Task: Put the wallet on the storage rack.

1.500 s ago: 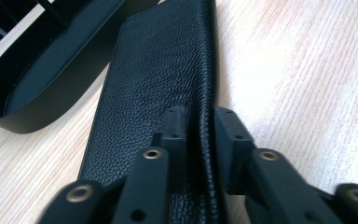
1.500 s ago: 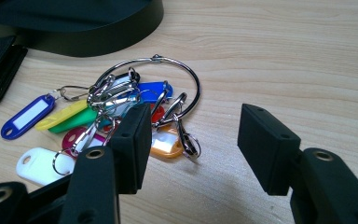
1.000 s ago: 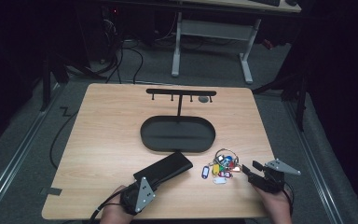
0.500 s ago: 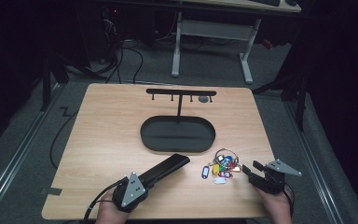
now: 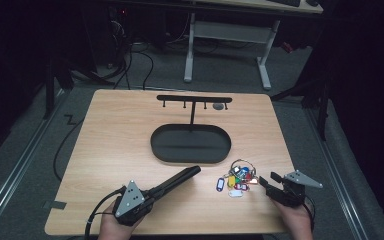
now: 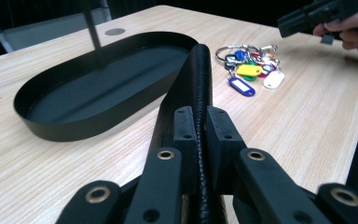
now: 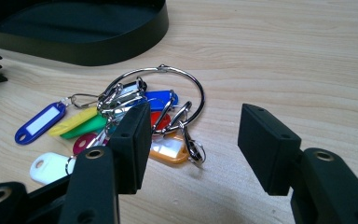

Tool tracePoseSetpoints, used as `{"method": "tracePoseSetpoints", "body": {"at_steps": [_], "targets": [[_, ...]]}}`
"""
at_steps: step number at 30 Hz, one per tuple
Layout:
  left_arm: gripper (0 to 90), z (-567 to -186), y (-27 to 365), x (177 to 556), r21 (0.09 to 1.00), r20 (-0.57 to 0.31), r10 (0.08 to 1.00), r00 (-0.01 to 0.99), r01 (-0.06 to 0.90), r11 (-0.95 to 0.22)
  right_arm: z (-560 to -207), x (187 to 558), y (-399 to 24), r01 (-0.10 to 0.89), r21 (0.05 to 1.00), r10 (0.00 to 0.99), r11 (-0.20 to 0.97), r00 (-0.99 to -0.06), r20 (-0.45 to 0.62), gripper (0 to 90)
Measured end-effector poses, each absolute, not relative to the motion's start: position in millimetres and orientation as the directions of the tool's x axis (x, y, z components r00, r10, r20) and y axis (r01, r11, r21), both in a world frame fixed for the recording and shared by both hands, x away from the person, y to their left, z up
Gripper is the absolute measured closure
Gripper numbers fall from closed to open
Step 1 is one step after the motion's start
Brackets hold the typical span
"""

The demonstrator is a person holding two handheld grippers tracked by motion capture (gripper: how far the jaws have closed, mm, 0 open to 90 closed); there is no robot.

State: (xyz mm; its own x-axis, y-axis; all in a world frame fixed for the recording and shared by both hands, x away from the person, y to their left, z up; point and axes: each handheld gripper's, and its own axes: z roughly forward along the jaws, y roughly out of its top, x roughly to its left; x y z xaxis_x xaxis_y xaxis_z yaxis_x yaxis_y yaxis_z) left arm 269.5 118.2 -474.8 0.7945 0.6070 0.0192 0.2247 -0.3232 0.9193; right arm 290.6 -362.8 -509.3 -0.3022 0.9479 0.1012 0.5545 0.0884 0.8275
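- Black case (image 6: 196, 84): long, slim, leather-looking; you have it pinched by its near end in your left gripper (image 6: 198, 140), jaws nearly shut with the case edge between the pads. Its far end points at the tray's near rim.
- In the high view the case (image 5: 177, 179) runs diagonally from your left gripper (image 5: 147, 196) up toward the tray, over the front-left of the table (image 5: 115, 150). Cannot tell whether its far tip touches the wood.
- Key bunch (image 7: 140, 116): big metal ring with snap hooks and coloured plastic tags (blue, yellow, green, red, orange, white). It lies flat on the table (image 7: 284, 56) just in front of your right gripper (image 7: 191, 140).
- Right gripper: jaws stand wide apart, nothing between the pads, holding nothing. Its left pad sits close over the tags; contact cannot be told.
- High view: key bunch (image 5: 237, 177) sits between the case tip and your right gripper (image 5: 267, 181), near the tray's front-right corner.
- Tray (image 6: 32, 116): black oval, shallow wall, inside bare apart from the post rising from its back part.
- Rack (image 5: 194, 99): black T-bar with small hooks on that post, above the tray (image 5: 155, 145).
- Small grey disc (image 5: 219, 106) on the wood behind the tray, under the bar's right end.
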Motion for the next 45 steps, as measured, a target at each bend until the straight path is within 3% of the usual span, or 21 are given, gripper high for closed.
{"method": "tracePoseSetpoints", "body": {"at_steps": [16, 23, 31, 45], "targets": [[80.3, -485.5, 145.6, 290.6, 0.925, -0.112, 0.636, 0.764, 0.314, -0.214, -512.1, 292.3, -364.9, 0.563, 0.822, 0.946, 0.088, -0.306, 0.108, 44.1], [76.8, -489.0, 151.8, 293.9, 0.929, -0.13, 0.643, 0.755, 0.319, -0.187, -513.4, 295.1, -362.4, 0.564, 0.82, 0.943, 0.103, -0.318, 0.1, 44.0], [71.8, -489.9, 150.4, 294.8, 0.926, -0.122, 0.638, 0.761, 0.318, -0.202, -513.1, 292.4, -365.9, 0.568, 0.818, 0.945, 0.093, -0.31, 0.108, 44.0], [56.6, -492.2, 132.2, 291.1, 0.883, 0.026, 0.636, 0.771, 0.281, -0.377, -515.1, 293.7, -363.8, 0.582, 0.807, 0.941, 0.104, -0.319, 0.109, 43.5]]}}
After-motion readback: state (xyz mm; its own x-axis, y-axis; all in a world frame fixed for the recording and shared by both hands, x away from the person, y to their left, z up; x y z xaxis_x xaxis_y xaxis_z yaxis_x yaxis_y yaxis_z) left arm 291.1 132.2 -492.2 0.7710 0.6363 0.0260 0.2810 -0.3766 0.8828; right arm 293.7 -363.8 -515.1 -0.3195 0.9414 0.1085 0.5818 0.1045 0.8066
